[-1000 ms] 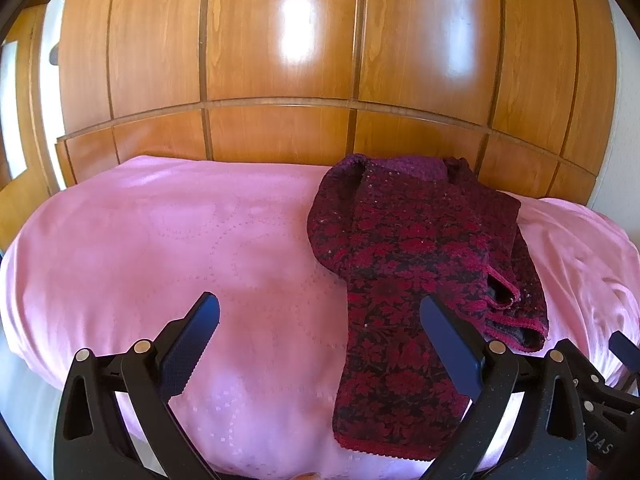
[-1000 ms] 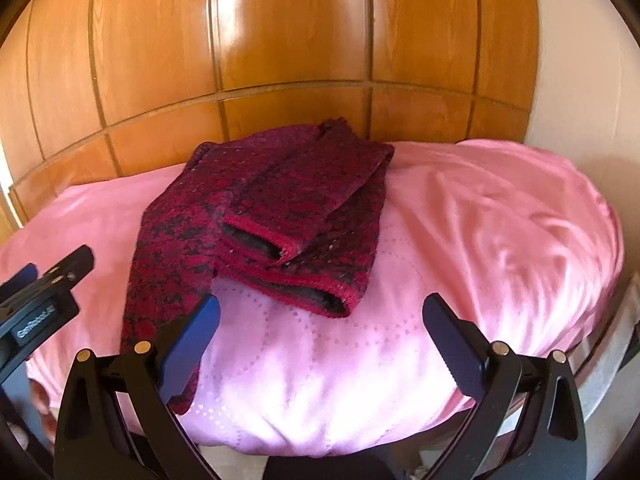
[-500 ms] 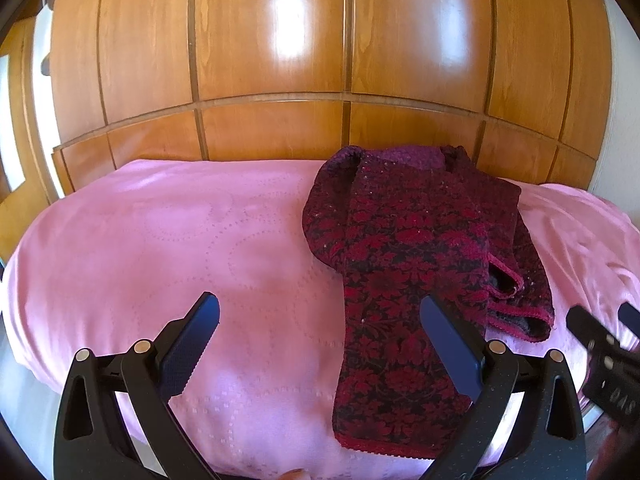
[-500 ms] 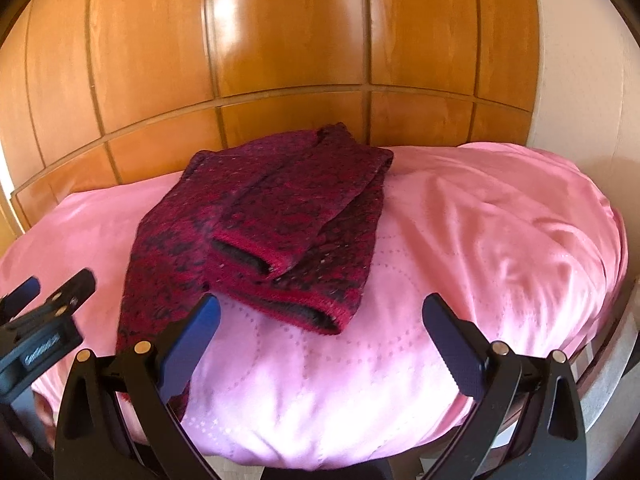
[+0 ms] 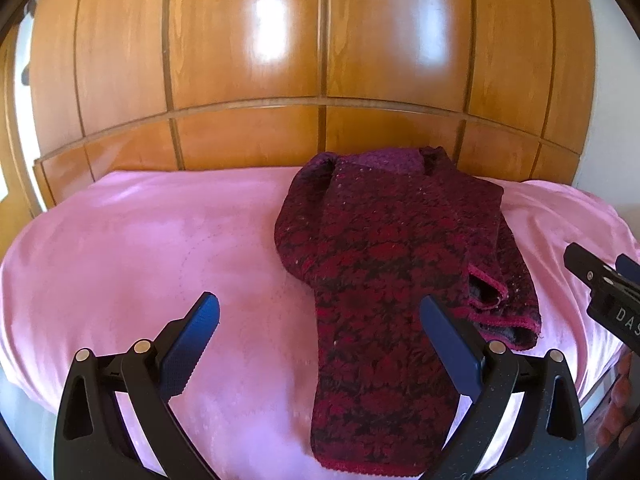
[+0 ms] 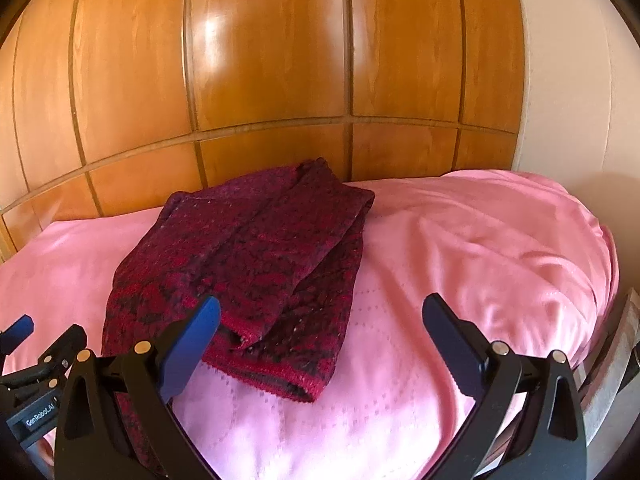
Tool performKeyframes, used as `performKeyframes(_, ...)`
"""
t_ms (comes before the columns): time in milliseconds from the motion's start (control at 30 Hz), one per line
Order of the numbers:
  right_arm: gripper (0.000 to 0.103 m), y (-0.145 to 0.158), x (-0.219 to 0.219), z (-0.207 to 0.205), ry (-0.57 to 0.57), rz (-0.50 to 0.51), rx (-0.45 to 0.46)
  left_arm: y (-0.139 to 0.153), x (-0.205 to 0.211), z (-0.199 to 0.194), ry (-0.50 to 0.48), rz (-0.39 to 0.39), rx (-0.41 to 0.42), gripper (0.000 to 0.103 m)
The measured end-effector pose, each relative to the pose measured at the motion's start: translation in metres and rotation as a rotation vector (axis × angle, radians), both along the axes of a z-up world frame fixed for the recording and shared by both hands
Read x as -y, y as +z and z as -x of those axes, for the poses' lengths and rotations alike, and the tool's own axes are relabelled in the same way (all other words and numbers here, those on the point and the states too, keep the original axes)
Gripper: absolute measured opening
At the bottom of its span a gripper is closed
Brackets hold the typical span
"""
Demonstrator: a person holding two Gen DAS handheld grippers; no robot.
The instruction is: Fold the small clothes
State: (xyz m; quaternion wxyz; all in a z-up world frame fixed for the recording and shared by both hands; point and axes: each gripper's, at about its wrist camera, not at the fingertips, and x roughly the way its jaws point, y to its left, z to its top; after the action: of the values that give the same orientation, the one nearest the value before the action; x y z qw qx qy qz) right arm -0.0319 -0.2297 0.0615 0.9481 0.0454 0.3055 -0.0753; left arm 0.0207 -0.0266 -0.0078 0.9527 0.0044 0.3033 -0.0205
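A dark red and black patterned knit sweater (image 5: 384, 264) lies on the pink bedspread (image 5: 140, 248), its sides and sleeves folded inward into a long narrow strip. Its hem points toward me and its collar lies near the wooden wall. My left gripper (image 5: 320, 312) hovers open above the bed's near edge, just left of the hem end. My right gripper (image 6: 320, 316) is open too, low over the folded sleeve cuffs (image 6: 260, 340) of the sweater (image 6: 256, 248). Each gripper's body shows at the edge of the other's view. Neither holds anything.
A glossy wooden panelled wall (image 5: 320, 60) rises right behind the bed. The pink cover (image 6: 500, 248) is wrinkled at the right end, where a white wall (image 6: 572, 100) stands. Bare bedspread stretches left of the sweater. A hand (image 5: 616, 396) shows at the lower right.
Both grippers have dropped lower and closer to the sweater's near end. The sweater has not moved. Both stay open.
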Motion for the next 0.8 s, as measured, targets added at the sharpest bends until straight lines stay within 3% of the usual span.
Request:
performKeyframes(333,0.101,-0.004,0.002,-0.005,-0.011,0.022,-0.011,-0.004,0.009,0.001,-0.056,-0.01,-0.011,0.1)
performKeyframes(667,0.101,-0.011,0.013,-0.009,-0.035,0.01,-0.028,-0.015,0.039,-0.023,-0.136,-0.049,-0.052,0.099)
performKeyframes(767,0.101,-0.014,0.021,-0.011,-0.053,-0.006,-0.044,-0.028,0.053,-0.031,-0.181,-0.082,-0.089,0.094)
performKeyframes(800,0.101,-0.015,0.024,-0.011,-0.06,-0.011,-0.048,-0.035,0.06,-0.035,-0.199,-0.104,-0.105,0.088)
